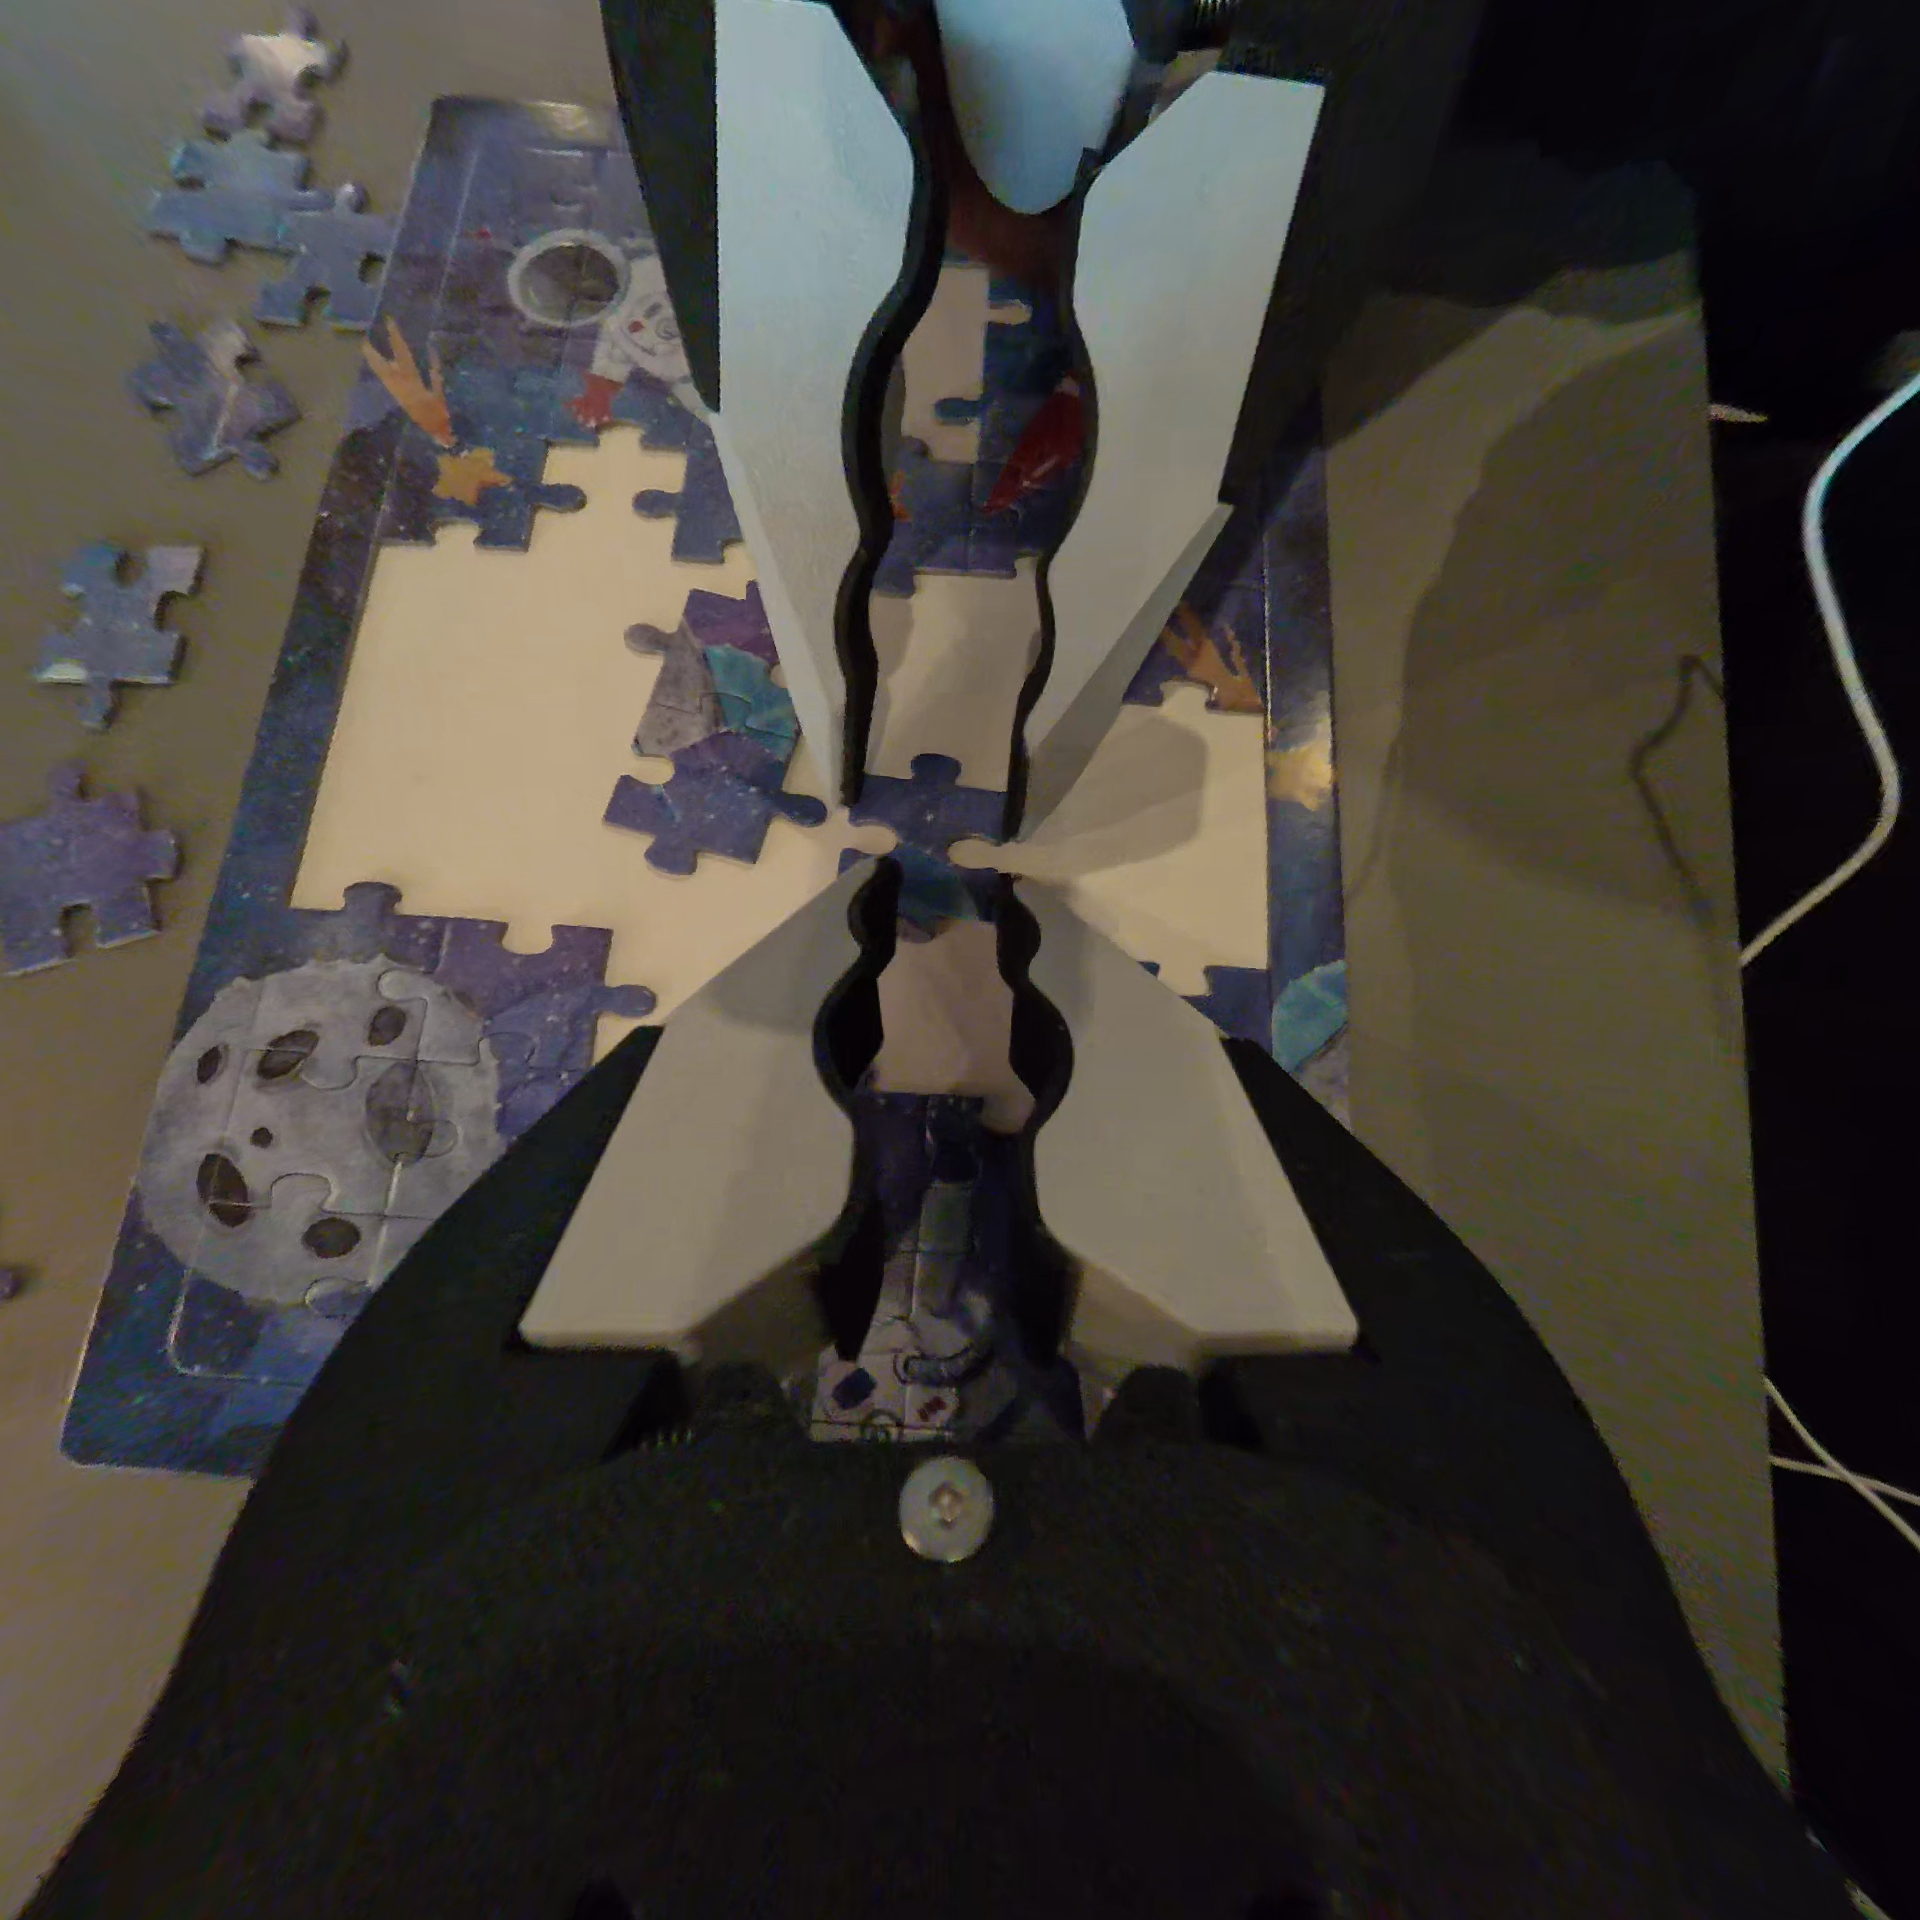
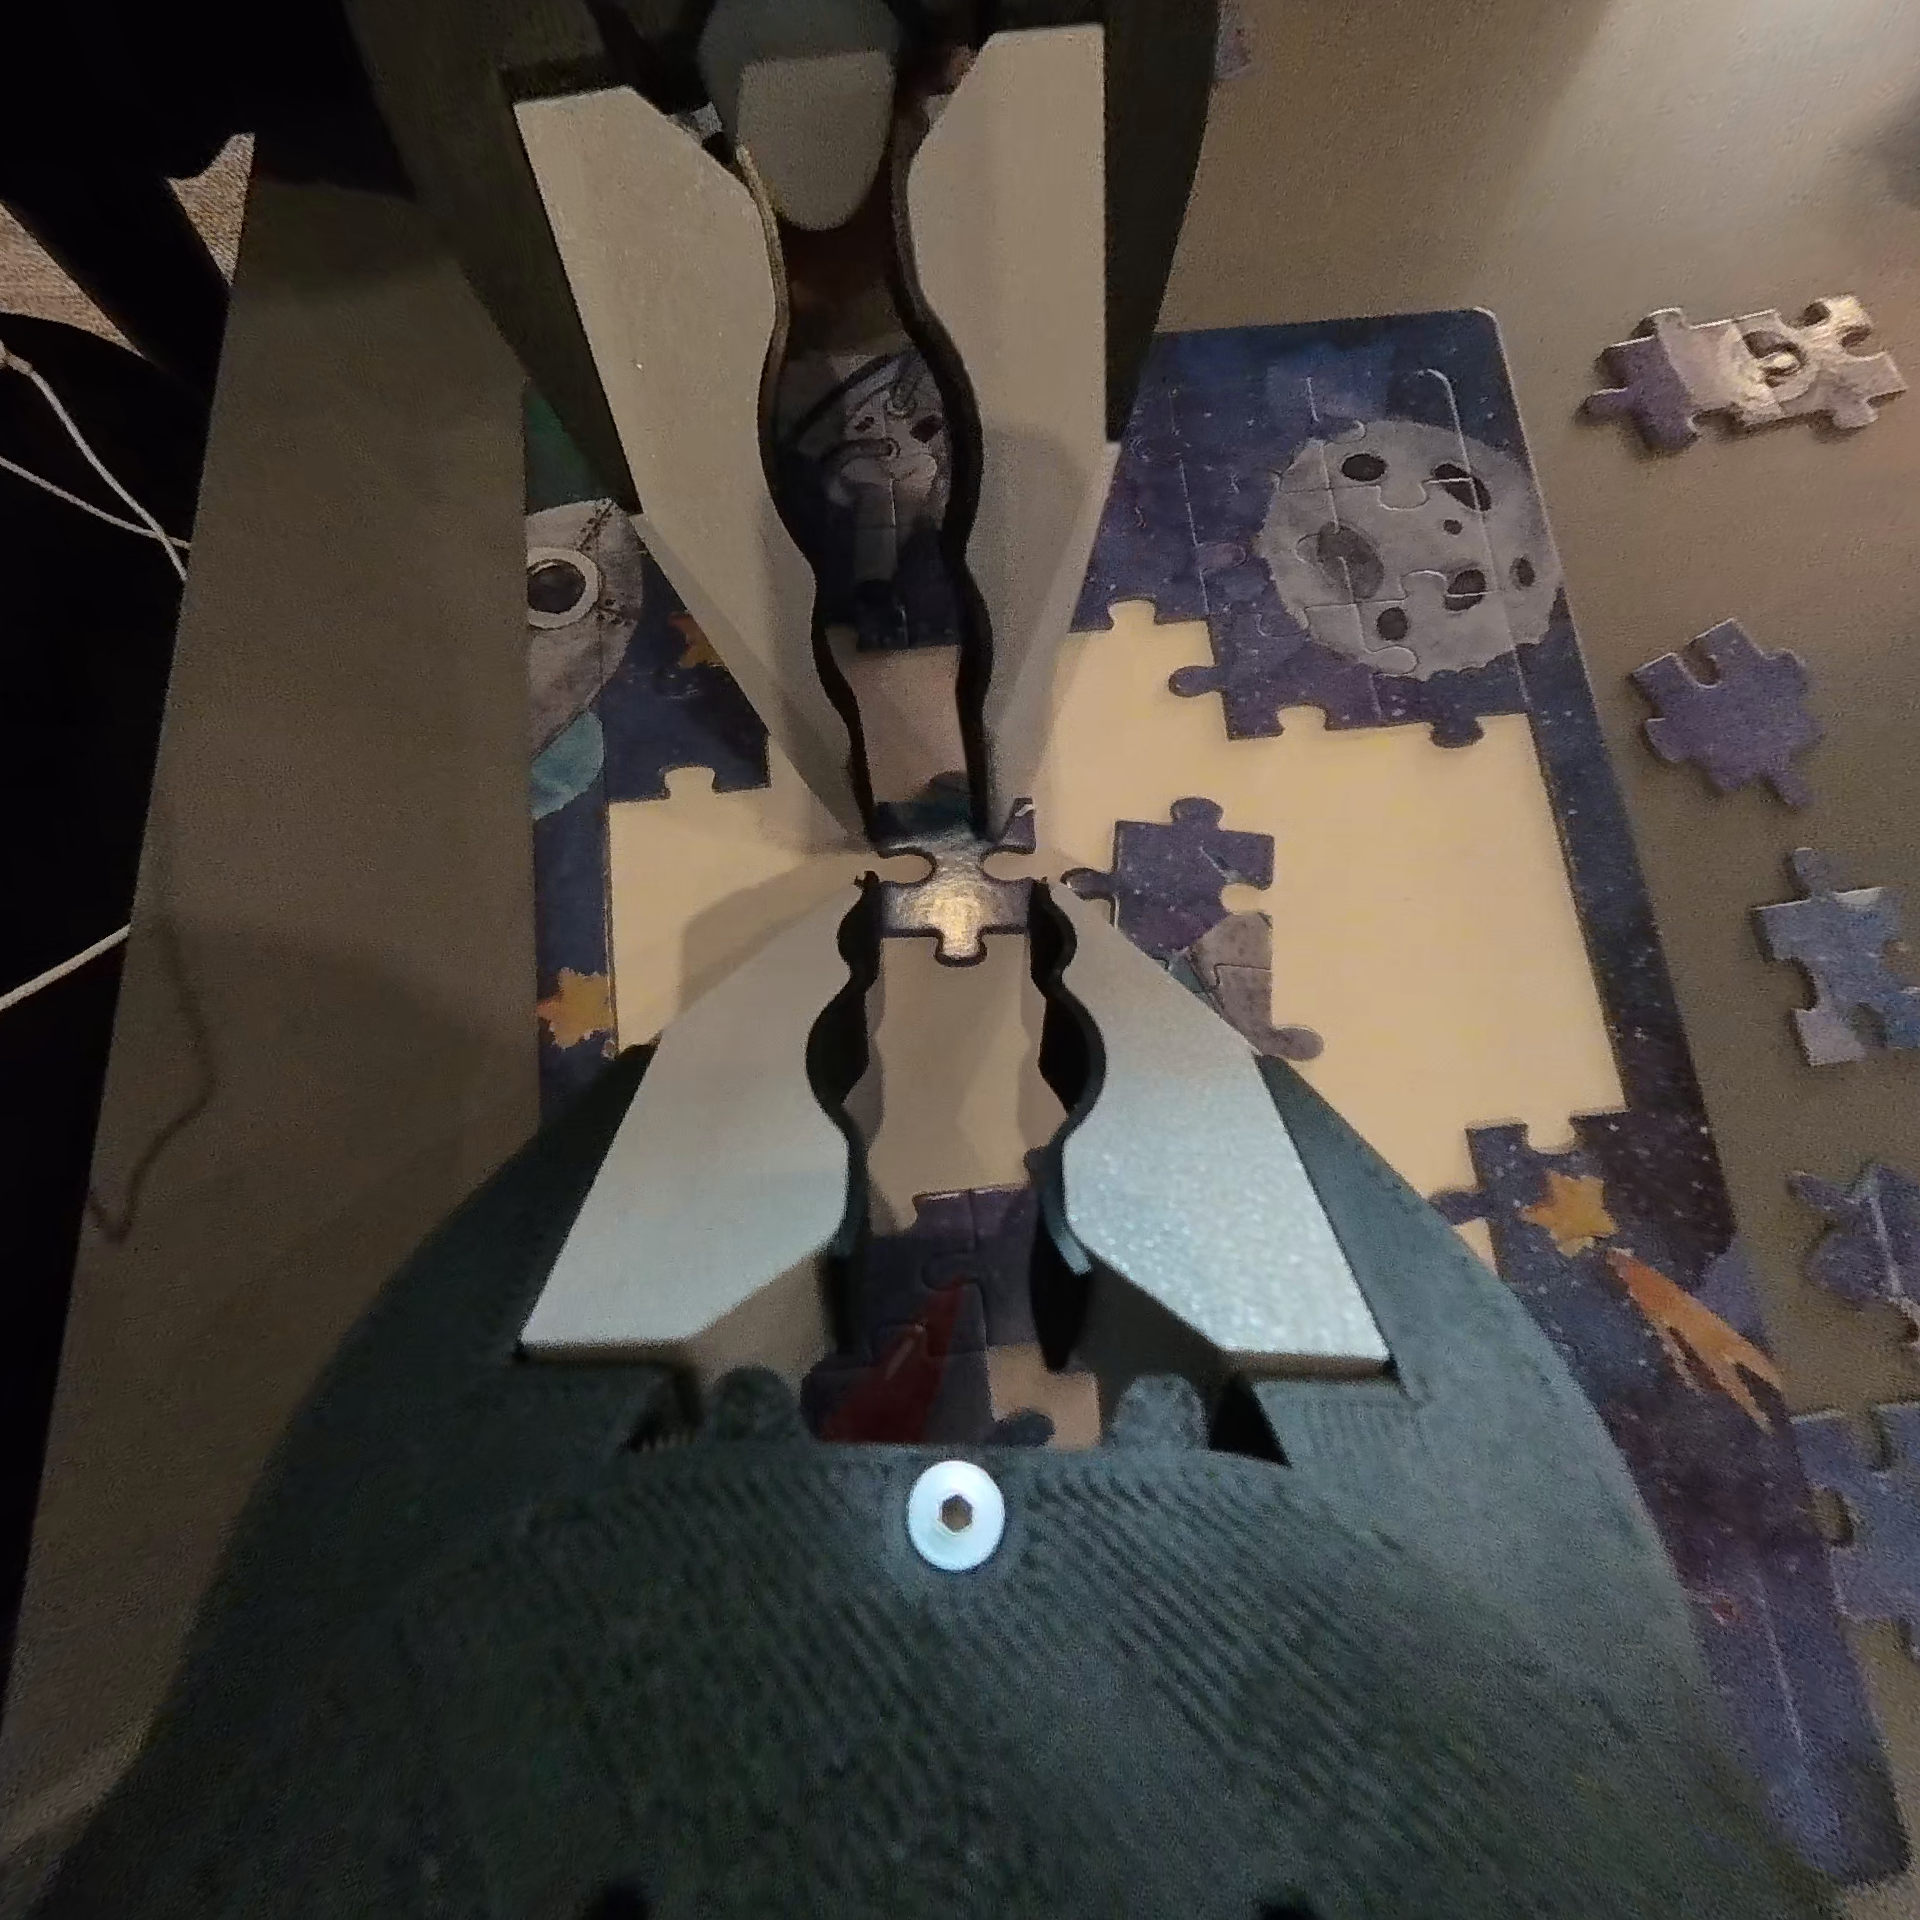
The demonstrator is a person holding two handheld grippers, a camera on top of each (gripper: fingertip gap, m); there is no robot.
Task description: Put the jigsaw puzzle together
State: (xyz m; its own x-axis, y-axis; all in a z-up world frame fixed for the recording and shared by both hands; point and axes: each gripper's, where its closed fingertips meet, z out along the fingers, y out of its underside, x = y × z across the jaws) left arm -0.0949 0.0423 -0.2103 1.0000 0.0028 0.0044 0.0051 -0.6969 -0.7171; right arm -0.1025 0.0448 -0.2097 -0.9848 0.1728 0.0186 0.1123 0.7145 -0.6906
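Note:
A space-themed jigsaw board (image 1: 260, 727) lies on the table, partly filled, with its bare cream base (image 1: 468, 675) showing in the middle. My left gripper (image 1: 938, 881) and right gripper (image 1: 932, 800) meet tip to tip over that gap, facing each other. Between them is a dark blue puzzle piece (image 1: 930, 826) with a teal end. The right gripper (image 2: 951, 894) is shut on the piece's (image 2: 956, 883) blue end. The left gripper (image 2: 925, 821) is shut on the teal end. I cannot tell if this is one piece or two joined.
Several loose pieces (image 1: 114, 634) lie on the table beside the board, also in the right wrist view (image 2: 1725, 717). A small joined cluster (image 1: 707, 748) sits on the bare base. A grey moon (image 1: 312, 1122) fills one corner. White cables (image 1: 1849, 623) hang past the table edge. Both grippers' tips are close together, under 4 cm apart.

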